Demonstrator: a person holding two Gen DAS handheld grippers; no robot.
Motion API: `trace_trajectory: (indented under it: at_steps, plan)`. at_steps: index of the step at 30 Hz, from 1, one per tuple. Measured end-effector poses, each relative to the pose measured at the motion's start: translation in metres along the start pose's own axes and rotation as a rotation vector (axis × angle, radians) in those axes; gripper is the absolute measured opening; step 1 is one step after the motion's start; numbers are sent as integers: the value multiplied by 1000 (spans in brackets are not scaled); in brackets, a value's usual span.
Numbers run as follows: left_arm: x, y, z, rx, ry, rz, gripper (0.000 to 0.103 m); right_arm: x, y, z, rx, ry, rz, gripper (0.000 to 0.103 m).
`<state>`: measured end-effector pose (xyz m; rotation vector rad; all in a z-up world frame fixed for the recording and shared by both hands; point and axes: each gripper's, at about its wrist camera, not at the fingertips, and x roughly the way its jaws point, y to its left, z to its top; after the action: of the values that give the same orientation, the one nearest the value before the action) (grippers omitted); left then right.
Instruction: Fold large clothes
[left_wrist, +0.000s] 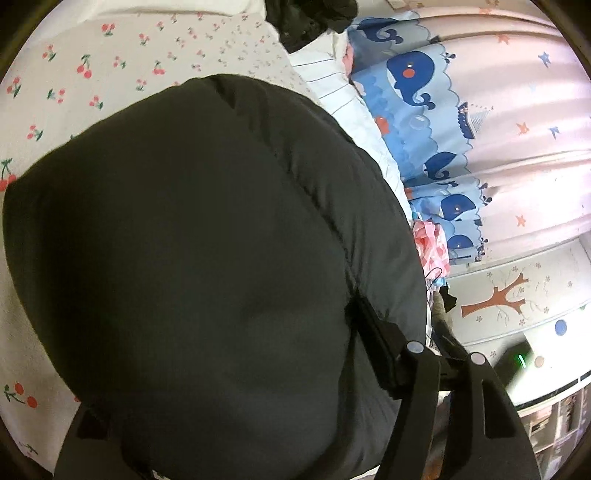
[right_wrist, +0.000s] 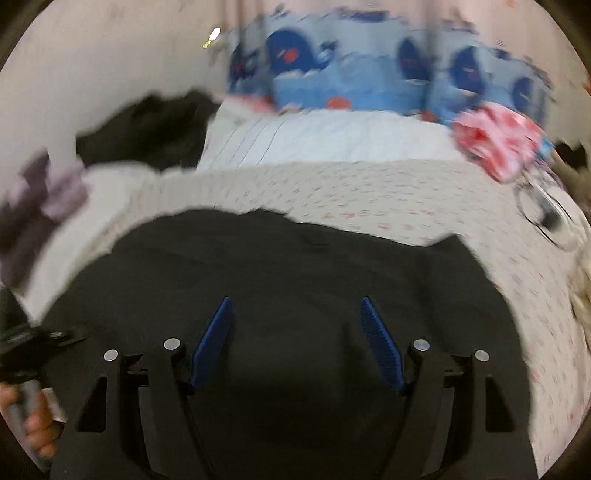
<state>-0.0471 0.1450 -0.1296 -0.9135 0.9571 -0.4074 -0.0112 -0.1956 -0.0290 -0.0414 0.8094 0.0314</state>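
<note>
A large black padded jacket (left_wrist: 192, 236) fills the left wrist view and lies on the cherry-print bed sheet (left_wrist: 74, 74). The jacket bulges between the left gripper's jaws and hides the left finger; only the right finger (left_wrist: 373, 332) shows, pressed against the fabric. I cannot see whether the left gripper is open or closed on the jacket. In the blurred right wrist view the same jacket (right_wrist: 295, 258) lies under my right gripper (right_wrist: 295, 306), which is open with its blue pads (right_wrist: 214, 339) wide apart just above the fabric.
A striped white pillow (right_wrist: 325, 140) and a whale-print blue curtain (left_wrist: 417, 96) lie beyond the bed. Another dark garment (right_wrist: 147, 125) sits at the far left, a pink cloth (right_wrist: 495, 144) at the far right. A hand with the other gripper's handle (right_wrist: 26, 387) shows at lower left.
</note>
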Motion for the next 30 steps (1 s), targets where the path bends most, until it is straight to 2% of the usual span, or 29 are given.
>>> trace_trajectory:
  at_steps: [1, 2, 5, 7, 9, 11, 12, 14, 15, 16, 18, 20, 22, 24, 26, 27, 28, 30]
  plan:
    - [0, -2, 0, 15, -4, -5, 64, 25, 10, -5, -40, 58, -32, 76]
    - [-1, -7, 0, 44, -12, -20, 63, 41, 19, -10, -93, 66, -71, 76]
    - [-7, -17, -4, 114, -26, -8, 61, 42, 18, -2, -89, 137, -80, 76]
    - [-10, -12, -6, 97, -23, -2, 61, 17, 14, 1, -84, 67, -64, 76]
    - [-12, -4, -2, 54, -19, -13, 61, 1, 18, 20, -108, -11, -104, 77]
    - [-13, 4, 2, 1, -22, -25, 61, 9, 20, 34, -108, -9, -135, 78]
    - [-13, 7, 2, -16, -17, -32, 61, 26, 20, 40, -109, 23, -168, 78]
    - [-9, 15, 4, -60, -7, -43, 64, 76, 19, 34, -147, 155, -226, 81]
    - [-5, 14, 5, -70, -2, -54, 68, 97, 17, 25, -144, 207, -205, 84]
    - [-4, 16, 5, -78, 2, -65, 69, 103, 14, 24, -128, 223, -194, 85]
    - [-3, 13, 4, -61, -11, -57, 69, 95, 9, 29, -116, 245, -172, 84]
    - [-2, 12, 2, -49, -9, -62, 69, 65, 7, 31, -111, 190, -134, 84]
    - [-3, 12, 1, -40, -10, -63, 68, 14, 8, 16, -130, 88, -102, 84]
    - [-4, 12, 1, -38, -11, -66, 68, -10, 16, -11, -166, 67, -83, 84]
    - [-4, 11, -1, -26, -15, -60, 68, 6, 27, -47, -248, 123, -119, 85]
    - [-4, 10, -2, -13, -16, -57, 68, 13, 28, -54, -268, 105, -131, 86]
    - [-3, 7, -5, 11, -20, -48, 68, 19, 22, -57, -269, 105, -132, 86]
    - [-7, 5, -9, 50, -39, -27, 67, 21, 17, -48, -243, 158, -125, 86]
